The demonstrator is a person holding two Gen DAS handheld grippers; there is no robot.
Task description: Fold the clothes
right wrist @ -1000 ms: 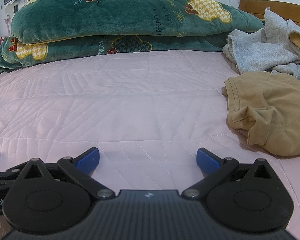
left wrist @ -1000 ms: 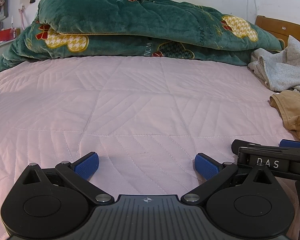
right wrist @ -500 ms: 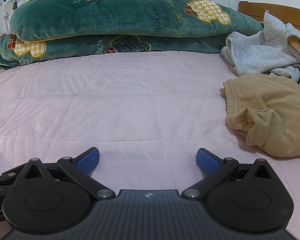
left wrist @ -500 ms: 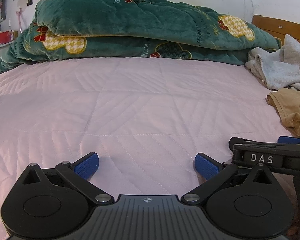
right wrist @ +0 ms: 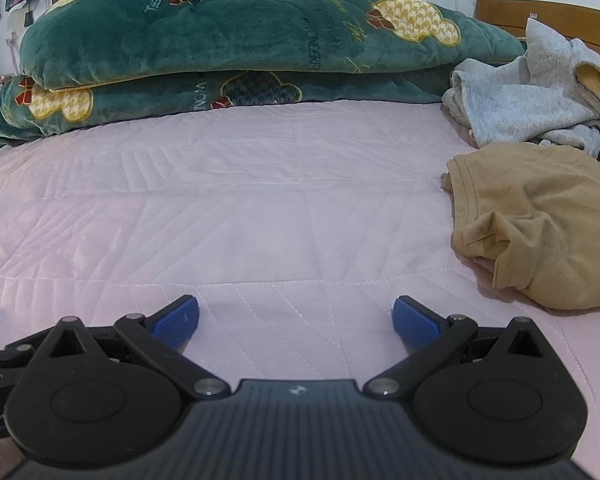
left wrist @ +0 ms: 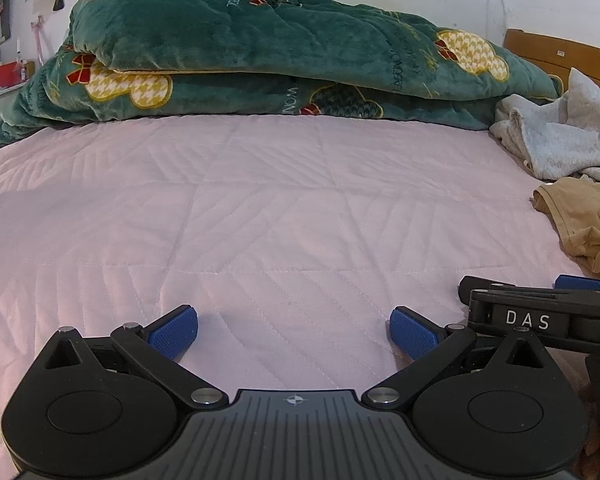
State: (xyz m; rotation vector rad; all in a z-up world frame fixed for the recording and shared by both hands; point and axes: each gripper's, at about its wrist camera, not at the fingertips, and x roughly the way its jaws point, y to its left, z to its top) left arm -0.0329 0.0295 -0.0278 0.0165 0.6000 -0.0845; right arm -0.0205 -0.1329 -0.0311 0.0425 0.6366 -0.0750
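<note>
- Since nothing is picked up yet, I hold my left gripper (left wrist: 293, 330) and my right gripper (right wrist: 296, 320) low over the near edge of the bed (left wrist: 260, 208), side by side, both with jaws spread wide and empty.
- Between and ahead of my blue pads (right wrist: 178, 316) lies only bare pink quilted cover, which I judge is left free as the folding ground.
- Off toward the bed's right edge, just ahead of my right gripper, sits the crumpled tan garment (right wrist: 540, 232), the nearest thing to fold; it is apart from both grippers.
- Behind it, toward the far right corner, the grey clothes (right wrist: 516, 96) are heaped against the wooden headboard (right wrist: 548, 14).
- Along the far edge the folded green blanket (left wrist: 260, 60) closes off the room, so my free sweep runs left and centre.
</note>
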